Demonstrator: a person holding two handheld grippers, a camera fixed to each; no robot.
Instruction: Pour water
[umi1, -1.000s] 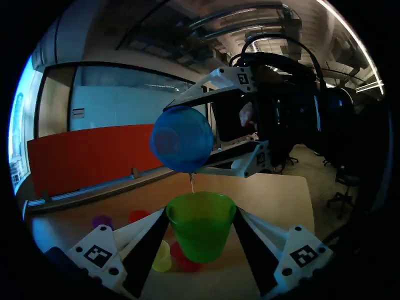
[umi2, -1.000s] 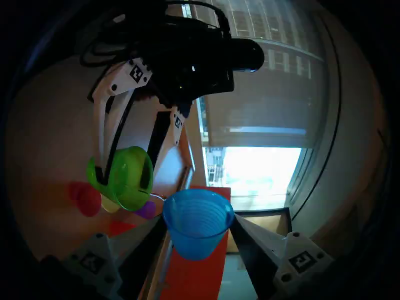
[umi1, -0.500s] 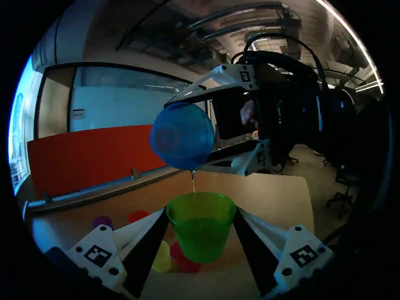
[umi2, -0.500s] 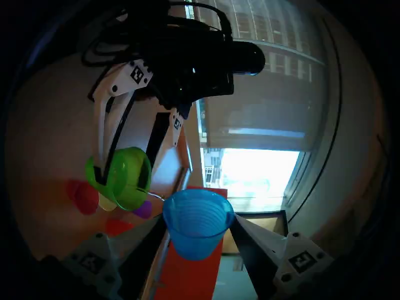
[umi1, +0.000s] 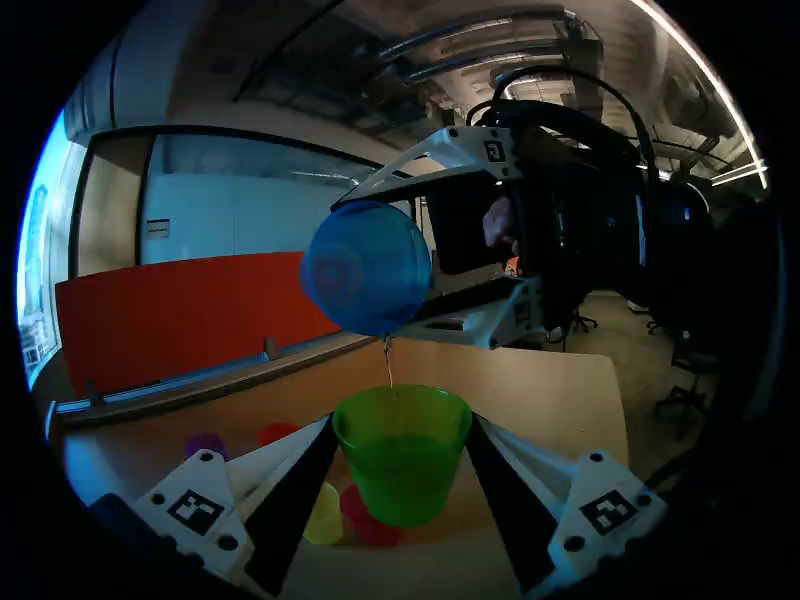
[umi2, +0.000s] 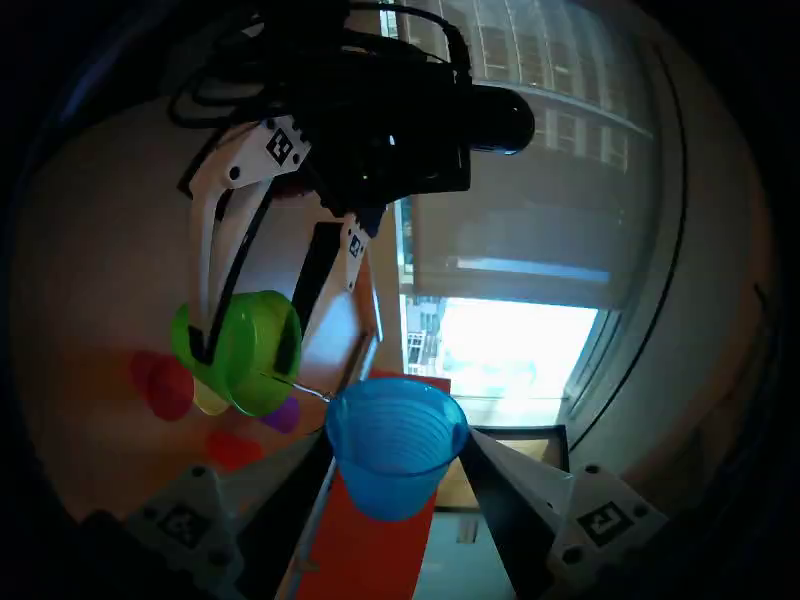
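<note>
Left gripper (umi1: 400, 430) clamped on green cup (umi1: 402, 470), upright over counter (umi1: 540, 390), unmoved since a second ago. Right gripper (umi2: 397, 440) grips blue cup (umi2: 395, 465), tipped just above green rim, lifted slightly over last second. Thin water thread (umi1: 388, 363) still falls into green cup; pour likely nearing end.

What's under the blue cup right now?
The green cup, held in the left claw, is right below the blue cup, a thin water stream falling into it. Its wall hides part of a red cup beyond.
</note>
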